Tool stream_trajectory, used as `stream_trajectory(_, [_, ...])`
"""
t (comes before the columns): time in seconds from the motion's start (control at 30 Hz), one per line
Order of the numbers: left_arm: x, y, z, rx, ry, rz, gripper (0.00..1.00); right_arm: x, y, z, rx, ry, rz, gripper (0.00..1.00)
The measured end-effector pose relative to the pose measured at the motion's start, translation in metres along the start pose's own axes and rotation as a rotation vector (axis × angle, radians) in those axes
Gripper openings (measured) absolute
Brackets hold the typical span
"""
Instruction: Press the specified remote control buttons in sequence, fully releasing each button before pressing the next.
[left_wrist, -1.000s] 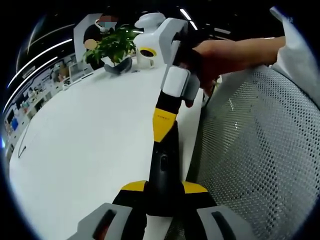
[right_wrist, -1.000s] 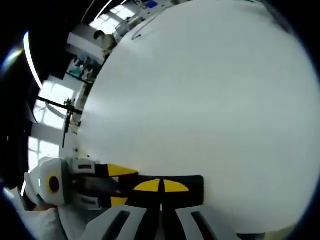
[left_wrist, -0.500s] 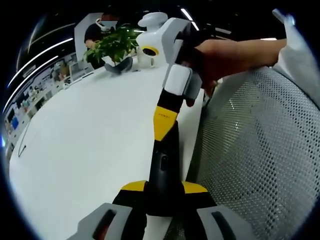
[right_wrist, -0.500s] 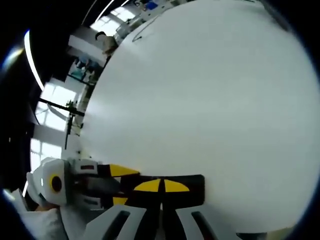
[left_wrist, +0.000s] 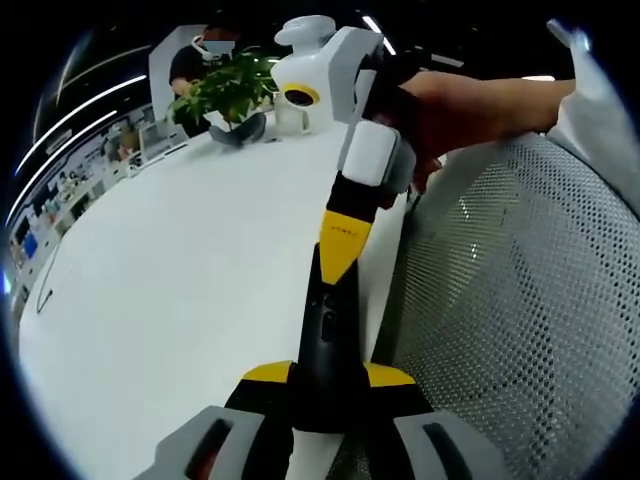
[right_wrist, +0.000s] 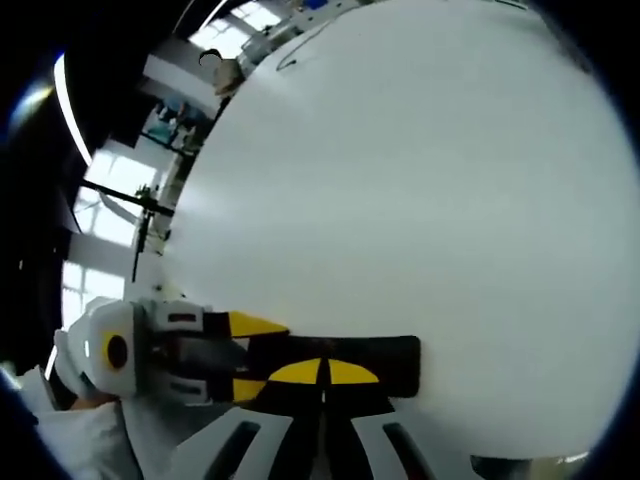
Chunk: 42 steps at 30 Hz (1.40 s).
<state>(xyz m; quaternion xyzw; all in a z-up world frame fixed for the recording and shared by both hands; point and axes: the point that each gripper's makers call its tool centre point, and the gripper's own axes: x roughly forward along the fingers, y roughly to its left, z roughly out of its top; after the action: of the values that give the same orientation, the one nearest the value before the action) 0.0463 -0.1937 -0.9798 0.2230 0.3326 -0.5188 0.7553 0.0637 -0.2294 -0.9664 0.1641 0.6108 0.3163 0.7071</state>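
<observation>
Over the near edge of the white table, noted in the left gripper view: black remote control clamped lengthwise between the yellow-tipped jaws of the left gripper, pointing away from the camera; jaws closed firmly on its near end. Coming in from the upper right, right gripper, held by a hand; its jaws drawn together into a single yellow wedge, grasping nothing, with the tip resting on the upper face of the remote; which button lies under the tip cannot be told. Also recorded from this side: potted plant at the far end of the table; grey mesh chair back just beside the table edge on the right. Seen from the right gripper view instead: right gripper with both yellow tips pressed together against the dark remote control, which lies crosswise at the bottom; left gripper entering from the left, its two yellow tips set either side of the remote; beyond, bare table and bright windows; plant and chair out of this frame.
</observation>
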Motion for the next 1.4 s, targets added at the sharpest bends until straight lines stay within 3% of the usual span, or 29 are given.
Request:
stream_trajectory(0.63, [-0.0009,-0.0015,-0.0006,-0.003,-0.001,-0.002,0.24,0.0021,-0.0034,-0.0049,-0.003,0.011,-0.024,0.00])
stream_trajectory(0.97, [-0.0005,-0.0015,0.0001,-0.015,0.016,0.009,0.24,0.0033,-0.0031,-0.0049,-0.040,0.062,-0.089,0.00])
stream_trajectory(1.13, [-0.0015,-0.0017,0.0002,-0.020,0.009,0.005,0.24,0.0011,-0.0016,-0.0055,-0.079,-0.005,-0.033,0.00])
stream_trajectory(1.17, [-0.0016,-0.0020,0.0000,-0.007,0.011,0.005,0.24,-0.0009,-0.0010,-0.0050,-0.032,-0.024,-0.028,0.00])
stream_trajectory(1.2, [-0.0018,-0.0026,0.0002,-0.004,0.010,0.004,0.24,-0.0016,-0.0020,-0.0056,-0.009,-0.006,-0.038,0.00])
stream_trajectory(1.4, [-0.0021,-0.0019,0.0003,-0.010,0.011,0.003,0.24,-0.0024,-0.0023,-0.0094,-0.061,0.038,-0.090,0.00])
